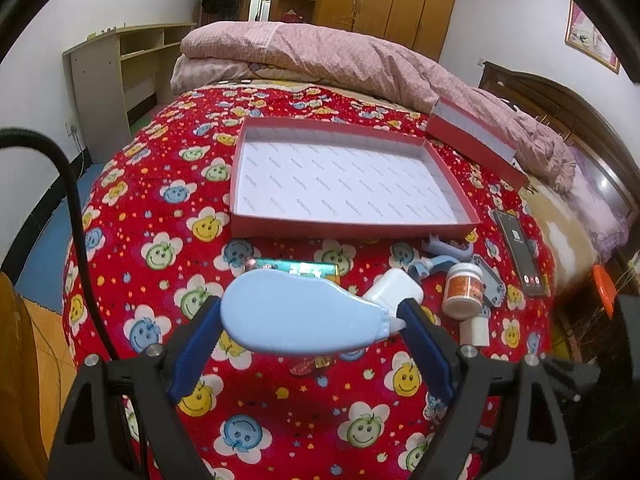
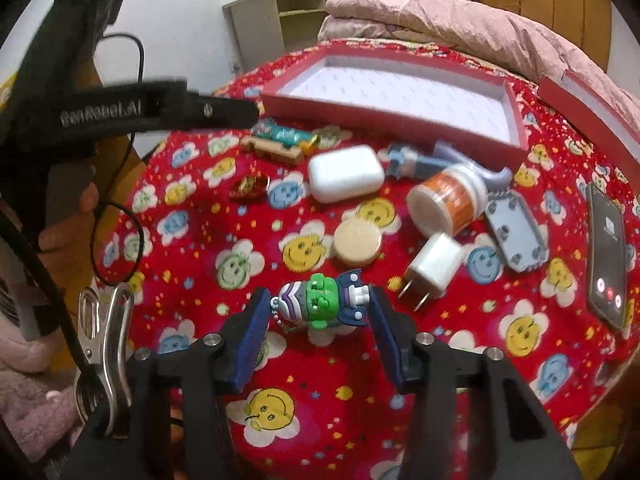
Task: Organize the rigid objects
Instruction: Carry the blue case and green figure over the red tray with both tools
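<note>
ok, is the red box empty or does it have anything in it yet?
Empty. The red box shows only its bare white lining in both views; the loose items lie outside it on the bedspread.

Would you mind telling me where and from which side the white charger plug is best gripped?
Grip the white charger plug across its flat body sides, coming from above. It lies on the blanket with prongs pointing toward the camera, so avoid that end.

A pale blue correction-tape dispenser (image 1: pixel 298 314) is gripped between the jaws of the left gripper (image 1: pixel 312 320), before an open red box (image 1: pixel 256 222) on the bed (image 1: pixel 160 216).
</note>
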Tool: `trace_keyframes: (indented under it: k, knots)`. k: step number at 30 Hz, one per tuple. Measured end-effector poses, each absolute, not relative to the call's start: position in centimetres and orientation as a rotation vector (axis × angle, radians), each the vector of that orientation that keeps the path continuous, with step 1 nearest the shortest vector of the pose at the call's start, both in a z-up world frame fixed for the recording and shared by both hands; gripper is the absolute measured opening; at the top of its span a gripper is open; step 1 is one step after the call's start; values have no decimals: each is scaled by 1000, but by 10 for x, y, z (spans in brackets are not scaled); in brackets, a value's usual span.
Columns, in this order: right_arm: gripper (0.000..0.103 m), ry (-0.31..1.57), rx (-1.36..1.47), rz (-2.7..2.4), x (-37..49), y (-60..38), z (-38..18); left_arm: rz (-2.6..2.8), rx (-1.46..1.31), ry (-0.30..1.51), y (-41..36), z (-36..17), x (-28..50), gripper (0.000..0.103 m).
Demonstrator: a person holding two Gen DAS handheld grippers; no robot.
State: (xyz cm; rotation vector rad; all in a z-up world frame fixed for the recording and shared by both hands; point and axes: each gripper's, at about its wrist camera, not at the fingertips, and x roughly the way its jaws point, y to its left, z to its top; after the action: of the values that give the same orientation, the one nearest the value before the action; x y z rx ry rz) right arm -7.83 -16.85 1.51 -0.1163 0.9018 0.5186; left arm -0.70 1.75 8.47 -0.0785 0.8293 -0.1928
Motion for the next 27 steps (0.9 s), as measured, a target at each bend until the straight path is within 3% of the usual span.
trace_keyframes:
  k: [16, 27]
  knots:
    - [51, 807, -44, 473, -6, -189, 88, -210, -55, 785, 5, 129, 41, 90]
    - [51, 798, -12, 354, 73, -193, 83, -176, -65, 849, -3, 112, 114, 90]
